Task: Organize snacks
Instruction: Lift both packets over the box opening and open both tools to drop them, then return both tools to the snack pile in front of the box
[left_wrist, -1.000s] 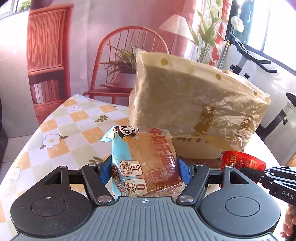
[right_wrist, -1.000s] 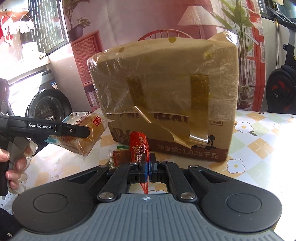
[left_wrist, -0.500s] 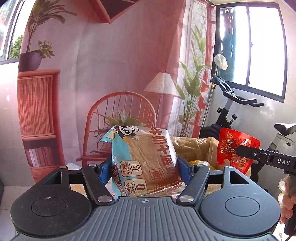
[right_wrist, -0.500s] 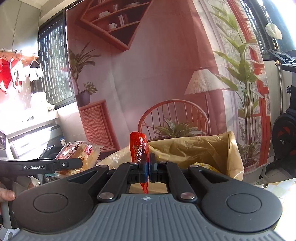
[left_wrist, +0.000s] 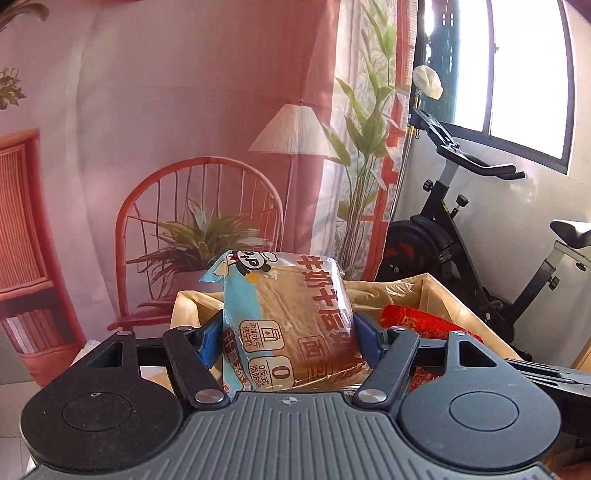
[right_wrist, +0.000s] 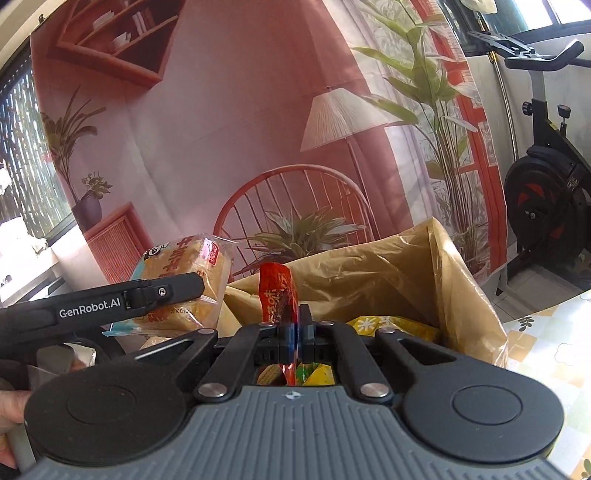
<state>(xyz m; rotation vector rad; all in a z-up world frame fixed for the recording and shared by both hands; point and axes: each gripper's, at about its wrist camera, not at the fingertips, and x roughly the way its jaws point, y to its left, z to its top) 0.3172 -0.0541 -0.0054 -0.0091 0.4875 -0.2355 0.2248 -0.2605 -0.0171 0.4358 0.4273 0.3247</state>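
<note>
Blue pads of your left gripper (left_wrist: 290, 338) press both sides of a bread loaf in a clear and light-blue printed wrapper (left_wrist: 288, 317), jaws about halfway apart around it. Just ahead of it and lower gapes the open cardboard box lined with tan plastic (right_wrist: 406, 273). Your right gripper (right_wrist: 295, 332) is clamped tight on a thin red foil snack packet (right_wrist: 277, 291), standing upright above the box, with 1 yellow packet (right_wrist: 391, 325) inside, beyond its fingers.

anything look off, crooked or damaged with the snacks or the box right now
Nothing damaged or spilled. The bread pack sits squarely in the left gripper, and the red snack packet, pinched thin in the right gripper, stands upright. Only the liner bag of the box is crumpled.
</note>
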